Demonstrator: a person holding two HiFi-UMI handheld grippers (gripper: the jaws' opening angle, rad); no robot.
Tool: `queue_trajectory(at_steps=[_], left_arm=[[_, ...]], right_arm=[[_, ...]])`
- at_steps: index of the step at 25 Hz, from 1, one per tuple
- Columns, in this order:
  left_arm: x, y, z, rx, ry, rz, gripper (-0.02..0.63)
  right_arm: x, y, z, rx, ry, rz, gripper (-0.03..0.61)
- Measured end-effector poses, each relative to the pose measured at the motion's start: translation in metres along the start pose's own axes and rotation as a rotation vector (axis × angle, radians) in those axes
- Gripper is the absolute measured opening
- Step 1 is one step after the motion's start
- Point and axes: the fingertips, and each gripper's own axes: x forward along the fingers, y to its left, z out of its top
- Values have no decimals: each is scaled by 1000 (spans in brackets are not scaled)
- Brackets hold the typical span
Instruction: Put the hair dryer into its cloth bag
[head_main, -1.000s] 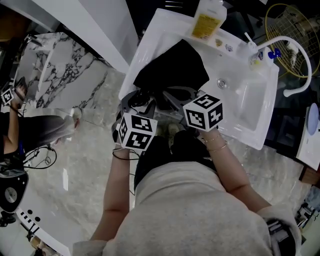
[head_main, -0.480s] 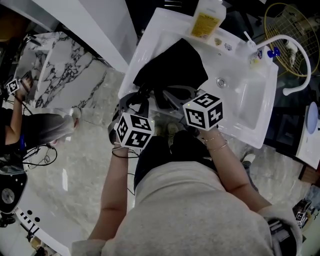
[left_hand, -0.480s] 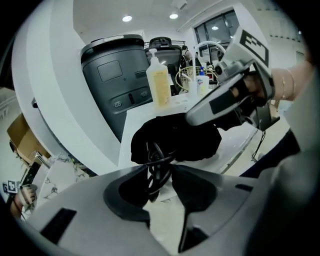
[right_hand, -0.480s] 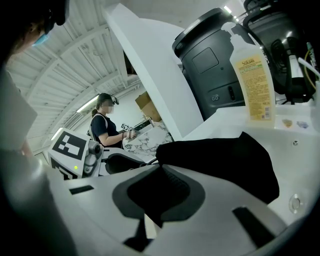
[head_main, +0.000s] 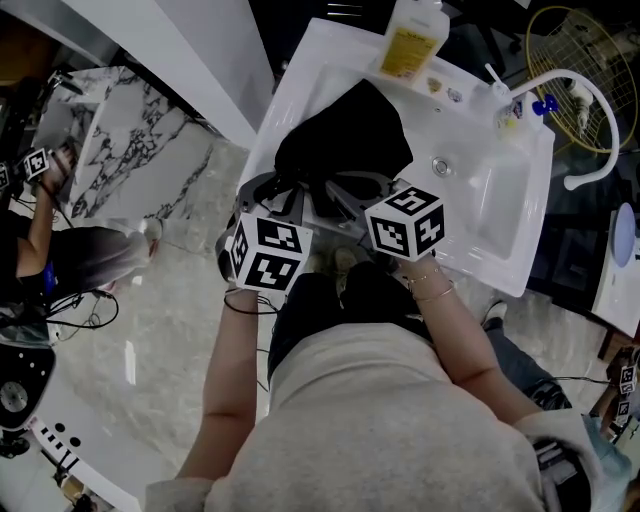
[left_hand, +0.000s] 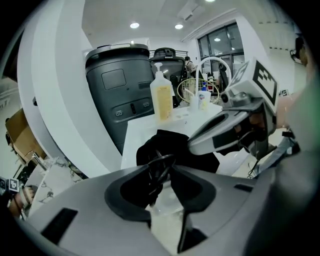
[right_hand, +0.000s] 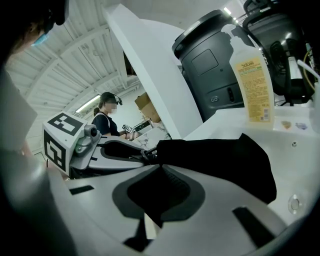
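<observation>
Our black cloth bag (head_main: 345, 135) lies on the white washbasin bench (head_main: 490, 235), near a soap bottle (head_main: 410, 40) and a faucet (head_main: 585, 100), with marble floor (head_main: 170, 320) below. Our left tool (left_hand: 162, 161) is closing on the bag's drawstring (left_hand: 155, 177). Our right tool (right_hand: 159, 167) is pinched tight on the bag's edge.

White basin top (head_main: 310, 80): black cloth bag (head_main: 345, 135) lying on it, yellow-labelled bottle (head_main: 412, 40) at rim.
</observation>
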Motion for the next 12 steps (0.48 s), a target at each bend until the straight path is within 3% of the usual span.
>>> queue_trajectory(at_steps=[12], left_arm=[[18, -10, -2, -47, 7, -28, 133]], right_arm=[[6, 5, 1, -16, 10, 14, 9]])
